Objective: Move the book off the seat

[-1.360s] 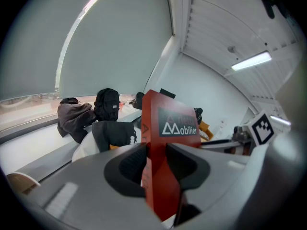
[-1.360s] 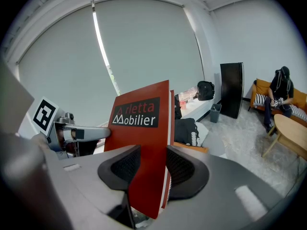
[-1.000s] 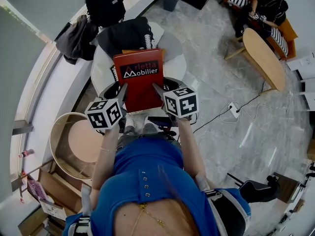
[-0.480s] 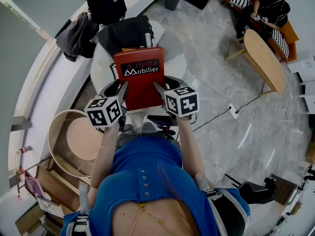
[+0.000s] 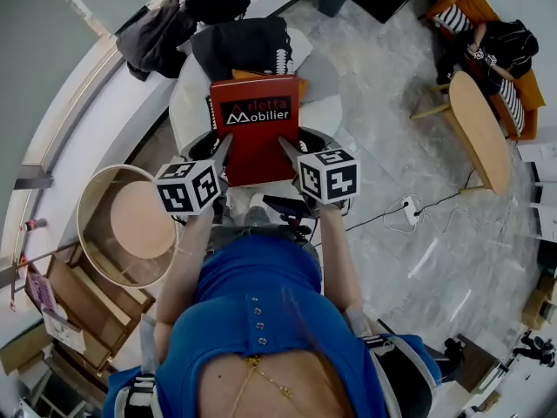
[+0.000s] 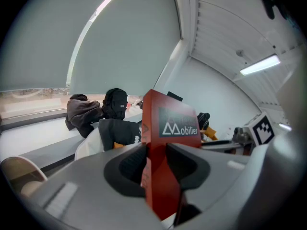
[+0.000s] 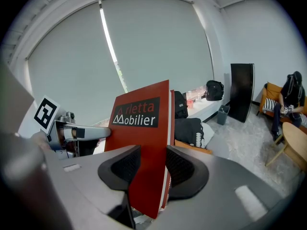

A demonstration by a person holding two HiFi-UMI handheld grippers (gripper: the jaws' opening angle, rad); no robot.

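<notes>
Gripping the red book point(image 5: 254, 129) from 2 sides, we have the left gripper point(image 5: 224, 153) on its left edge and the right gripper point(image 5: 285, 151) on its right edge, both near the lower corners. In each gripper view the pads press on the front and back covers. The jaws are closed down to the book's thickness, with nothing else between them. We judge that 2 grips suit a wide, thin book, which could sag or twist if held by 1 corner. The book hangs with its cover toward us over the white seat point(image 5: 184, 103), just in front of the black jacket point(image 5: 242, 46). We cannot tell whether its far edge touches the jacket. Carrying it clear of the seat remains.
</notes>
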